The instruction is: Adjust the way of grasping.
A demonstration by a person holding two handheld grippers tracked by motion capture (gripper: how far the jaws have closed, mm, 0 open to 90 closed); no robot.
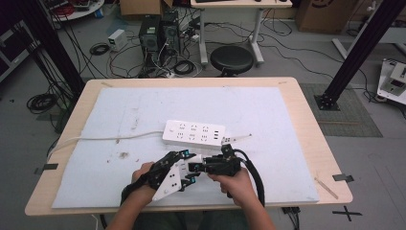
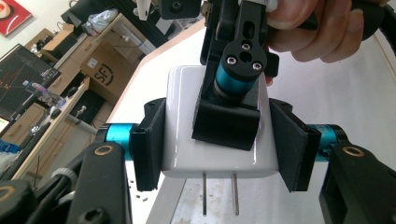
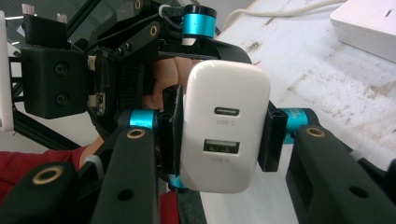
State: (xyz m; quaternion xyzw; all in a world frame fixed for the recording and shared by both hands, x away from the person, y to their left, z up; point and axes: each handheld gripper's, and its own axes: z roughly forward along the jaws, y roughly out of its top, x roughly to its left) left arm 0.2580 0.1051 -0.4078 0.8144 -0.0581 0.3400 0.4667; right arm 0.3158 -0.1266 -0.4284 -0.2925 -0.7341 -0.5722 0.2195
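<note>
While both grippers meet above the mat's (image 1: 119,120) near edge, the white charger (image 2: 187,140) sits clamped between them: the left gripper (image 2: 217,144) squeezes its sides, prongs pointing back toward the camera, and the right gripper (image 3: 219,135) also pinches it, ports facing its camera. A power strip (image 1: 194,133) lies just beyond.

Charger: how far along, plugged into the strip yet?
Done: the white charger is off the table. In hand: both tongs, left and right, clamp it at once, prongs bare. Left: the power strip lies apart, sockets empty; nothing plugged in.
</note>
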